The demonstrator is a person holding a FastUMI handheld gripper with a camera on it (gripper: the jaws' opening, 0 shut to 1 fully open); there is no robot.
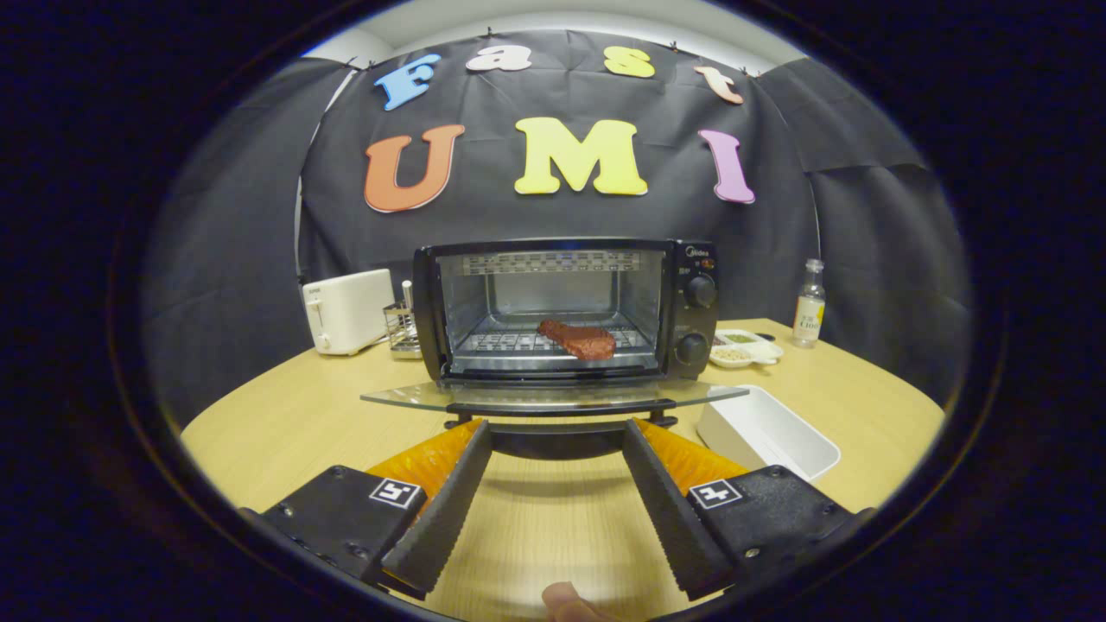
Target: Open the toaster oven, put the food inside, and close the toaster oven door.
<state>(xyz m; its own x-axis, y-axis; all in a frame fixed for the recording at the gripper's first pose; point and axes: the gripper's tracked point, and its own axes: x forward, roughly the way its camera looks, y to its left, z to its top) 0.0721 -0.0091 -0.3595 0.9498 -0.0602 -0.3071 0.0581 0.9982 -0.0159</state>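
The tool [557, 432] is spread wide and empty, its fingertips just under the front edge of the oven's lowered door [553, 396]; the meat [578, 339] lies inside on the rack, straight ahead.

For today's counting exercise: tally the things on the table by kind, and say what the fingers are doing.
Appliances: 2, toaster oven, white toaster
Food: 1, meat on the oven rack
Containers: 4, white tray, divided dish, bottle, wire rack
Total: 7
Gripper fingers open, holding nothing.
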